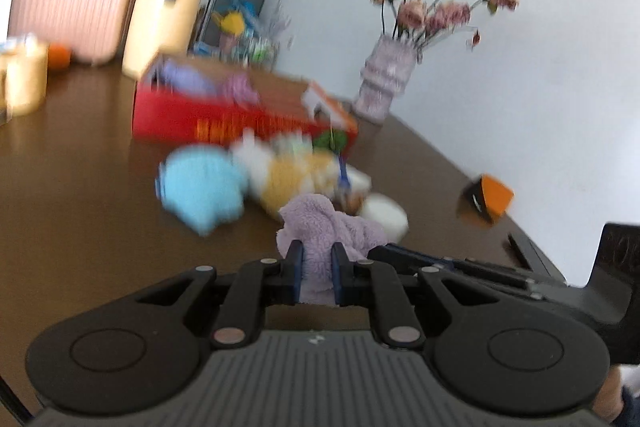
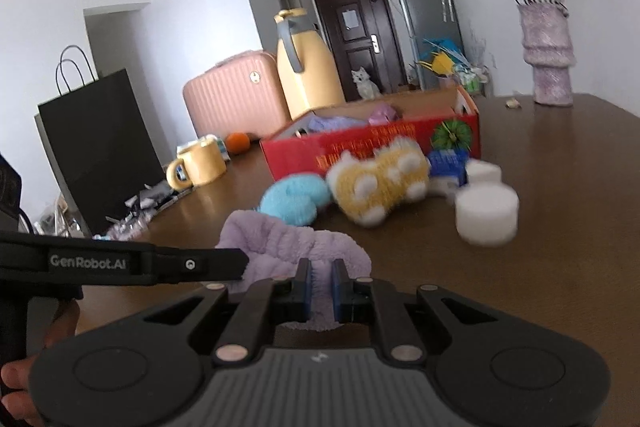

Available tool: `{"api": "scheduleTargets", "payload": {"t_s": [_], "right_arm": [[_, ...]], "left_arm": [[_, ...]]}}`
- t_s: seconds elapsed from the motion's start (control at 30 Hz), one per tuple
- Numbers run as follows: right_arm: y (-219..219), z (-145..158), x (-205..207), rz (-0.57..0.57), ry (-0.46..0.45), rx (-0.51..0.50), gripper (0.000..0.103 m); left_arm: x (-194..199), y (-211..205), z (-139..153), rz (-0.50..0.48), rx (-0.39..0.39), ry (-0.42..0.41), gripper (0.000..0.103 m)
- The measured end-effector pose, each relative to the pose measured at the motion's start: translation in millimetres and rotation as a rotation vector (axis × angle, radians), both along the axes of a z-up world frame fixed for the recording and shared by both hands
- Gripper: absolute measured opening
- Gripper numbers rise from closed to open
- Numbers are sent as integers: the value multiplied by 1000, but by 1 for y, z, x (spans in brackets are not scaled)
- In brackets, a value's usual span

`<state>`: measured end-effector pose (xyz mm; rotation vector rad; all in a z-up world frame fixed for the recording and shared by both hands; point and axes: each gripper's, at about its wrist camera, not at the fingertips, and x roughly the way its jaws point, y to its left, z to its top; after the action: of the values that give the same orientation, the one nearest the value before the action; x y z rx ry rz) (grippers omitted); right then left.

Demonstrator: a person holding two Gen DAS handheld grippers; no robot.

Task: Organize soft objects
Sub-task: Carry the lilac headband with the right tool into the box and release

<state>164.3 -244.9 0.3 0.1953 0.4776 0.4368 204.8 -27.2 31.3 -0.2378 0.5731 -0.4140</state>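
Left tongs (image 1: 317,269): closed on a lilac plush cloth (image 1: 332,223), fabric pinched between the blue pads; held low over the near part of the desk (image 1: 80,187).
Right tongs (image 2: 320,291): also clamped on the same lilac plush cloth (image 2: 280,247), a fold of it squeezed between the jaws. The two tools hold it side by side, the left one reaching in from the left of the right-wrist view.
Cloth: bunched, fluffy, looks like a small towel or headband; cannot tell which. Whether it is lifted or resting on the desk is unclear.
Red box (image 2: 372,147): open-topped cardboard carton, mid-desk, already holding lilac and purple soft pieces (image 2: 340,123).
Loose items: blue plush (image 2: 294,203) and yellow-and-white plush toy (image 2: 380,183) lying touching each other just in front of the box; white cylindrical foam pieces (image 2: 486,215) to their right; a small blue pack (image 2: 446,163) against the box front.
Other: yellow mug (image 2: 200,167), orange fruit (image 2: 238,143), yellow jug (image 2: 308,67) and pink suitcase (image 2: 232,99) toward the far left; vase of dried roses (image 2: 548,55) at the far right; black paper bag (image 2: 96,147) at the left edge.
Step, as judged: two-handed handling of the cloth, likely straightening or folding before it goes into the box.
Next move needs: both grips kept even, carried over the loose plush toys, released above the box opening.
Note: left view motion-blurred; fine detail unreliable.
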Motion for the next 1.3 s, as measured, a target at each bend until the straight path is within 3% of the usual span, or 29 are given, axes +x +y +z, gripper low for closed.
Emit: {"api": "scheduleTargets", "payload": {"t_s": [0.13, 0.27, 0.43, 0.53, 0.63, 0.77, 0.93, 1.13, 1.27, 1.3], "right_arm": [[7, 44, 49, 40, -68, 6, 10], [28, 86, 150, 86, -61, -3, 10], [66, 92, 291, 91, 90, -37, 9], [92, 75, 361, 62, 187, -108, 9], [113, 48, 401, 53, 272, -165, 9], [125, 22, 429, 47, 354, -203, 12], [127, 20, 430, 46, 356, -210, 28], [107, 66, 409, 19, 292, -193, 34], [79, 108, 378, -19, 216, -198, 39], [69, 117, 367, -32, 196, -193, 42]], "left_arm": [[62, 15, 47, 21, 34, -101, 15], [164, 32, 70, 48, 87, -62, 15], [295, 46, 50, 109, 157, 107, 15], [346, 47, 25, 130, 223, 176, 15], [377, 48, -4, 144, 310, 242, 16], [376, 55, -14, 126, 329, 230, 18], [368, 66, -7, 153, 310, 210, 20], [332, 71, 47, 180, 314, 123, 27], [294, 70, 90, 188, 321, 38, 30], [281, 71, 100, 189, 322, 7, 35]]}}
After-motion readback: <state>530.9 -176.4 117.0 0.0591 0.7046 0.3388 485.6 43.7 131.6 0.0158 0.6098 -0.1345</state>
